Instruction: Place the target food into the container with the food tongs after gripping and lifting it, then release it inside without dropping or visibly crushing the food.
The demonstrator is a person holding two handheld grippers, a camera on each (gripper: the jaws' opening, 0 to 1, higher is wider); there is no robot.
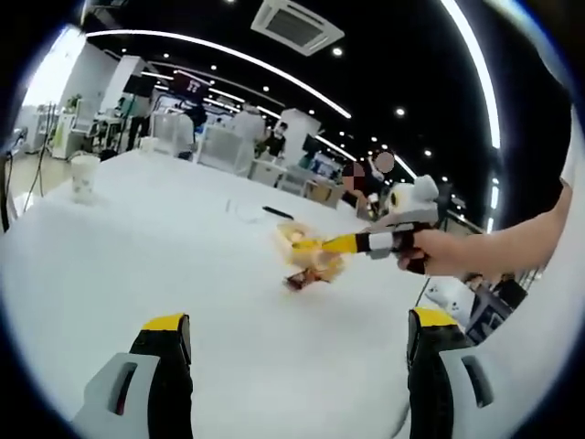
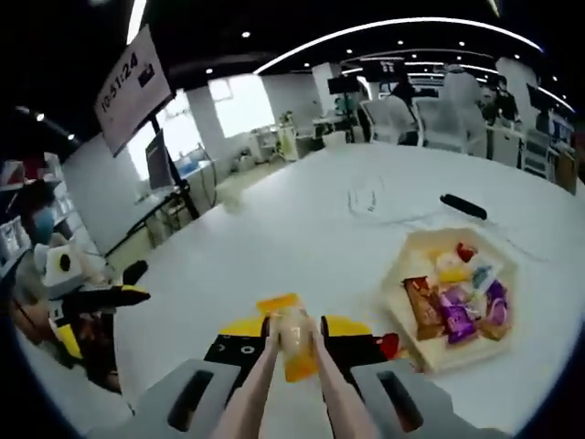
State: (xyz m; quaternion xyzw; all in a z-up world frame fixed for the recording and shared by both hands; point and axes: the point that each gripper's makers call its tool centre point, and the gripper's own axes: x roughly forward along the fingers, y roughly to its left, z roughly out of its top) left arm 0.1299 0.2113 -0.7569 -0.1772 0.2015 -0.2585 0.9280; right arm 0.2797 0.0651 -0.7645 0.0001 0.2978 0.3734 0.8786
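My right gripper (image 2: 294,327) is shut on a pair of pale food tongs (image 2: 265,384). The tong tips pinch a yellow-wrapped food piece (image 2: 292,346), lifted above the white table (image 2: 302,238). To the right of the food sits the hexagonal cream container (image 2: 402,274) with several wrapped snacks. In the left gripper view the right gripper (image 1: 331,244), held by a hand (image 1: 439,251), hovers over the container (image 1: 291,233). My left gripper (image 1: 300,320) is open and empty, well short of the container. It also appears at the left (image 2: 128,295).
A paper cup (image 1: 84,176) stands far left on the table. A black pen (image 2: 463,206) and a clear plastic item (image 2: 366,197) lie beyond the container. Chairs, desks and people fill the room behind. The table edge curves close on the right.
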